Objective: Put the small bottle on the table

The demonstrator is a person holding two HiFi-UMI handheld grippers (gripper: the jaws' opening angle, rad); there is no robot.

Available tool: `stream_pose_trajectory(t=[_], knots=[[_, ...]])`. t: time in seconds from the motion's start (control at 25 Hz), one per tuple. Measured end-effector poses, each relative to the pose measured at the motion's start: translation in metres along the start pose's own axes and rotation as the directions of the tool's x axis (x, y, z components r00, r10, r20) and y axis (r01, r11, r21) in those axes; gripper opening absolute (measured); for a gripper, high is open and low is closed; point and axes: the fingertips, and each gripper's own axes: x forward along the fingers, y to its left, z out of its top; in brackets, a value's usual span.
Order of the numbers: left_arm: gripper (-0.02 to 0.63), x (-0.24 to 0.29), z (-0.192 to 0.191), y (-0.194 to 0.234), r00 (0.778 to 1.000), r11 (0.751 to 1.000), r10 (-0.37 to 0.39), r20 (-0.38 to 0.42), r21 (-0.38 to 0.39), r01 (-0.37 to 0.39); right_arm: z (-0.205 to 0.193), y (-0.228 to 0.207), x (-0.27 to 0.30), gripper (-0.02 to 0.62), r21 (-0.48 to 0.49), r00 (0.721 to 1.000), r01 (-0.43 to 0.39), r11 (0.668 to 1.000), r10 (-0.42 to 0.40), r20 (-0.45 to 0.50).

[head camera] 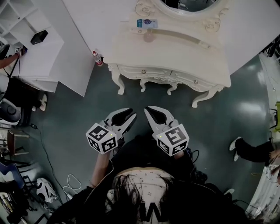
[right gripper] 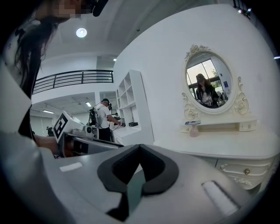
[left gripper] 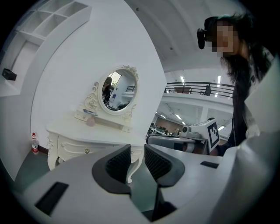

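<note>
A small pink bottle [head camera: 148, 36] stands on the raised shelf of the cream dressing table [head camera: 175, 57]; it also shows in the left gripper view [left gripper: 90, 121] and the right gripper view [right gripper: 194, 130]. A clear bottle with a red cap [head camera: 97, 57] stands on the floor by the table's left leg. My left gripper [head camera: 130, 115] and right gripper [head camera: 151, 110] hang side by side over the floor, well short of the table. Both are shut and empty: the left gripper [left gripper: 137, 149] shows only a thin slit between its pads, the right gripper [right gripper: 139, 148] has its tips touching.
An oval mirror [head camera: 188, 3] rises behind the table. A white shelf unit [head camera: 41, 48] stands at the left, with cables [head camera: 74, 181] and gear on the floor below it. Another person's foot [head camera: 236, 144] is at the right. Dark floor lies between me and the table.
</note>
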Motion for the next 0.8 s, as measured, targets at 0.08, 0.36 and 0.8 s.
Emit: stream_pose_trajectory(t=[0.08,0.36,0.8], knots=[[0.099,-0.003,-0.004,-0.003,1.0,1.0,-0.012,-0.002,-0.001,0.012,-0.003,0.005,-0.004,0.009,-0.003,1.0,0.009,1.0,-0.009,-0.002],[0.098,-0.01,-0.014,-0.012,0.999,0.999,-0.041,-0.006,0.0,0.041,-0.007,0.016,-0.011,0.009,-0.01,1.0,0.02,1.0,-0.02,-0.003],[0.099,-0.015,-0.016,-0.013,0.999,0.999,-0.036,-0.011,0.009,0.036,-0.009,0.021,-0.014,0.009,-0.019,1.0,0.02,1.0,-0.019,0.006]])
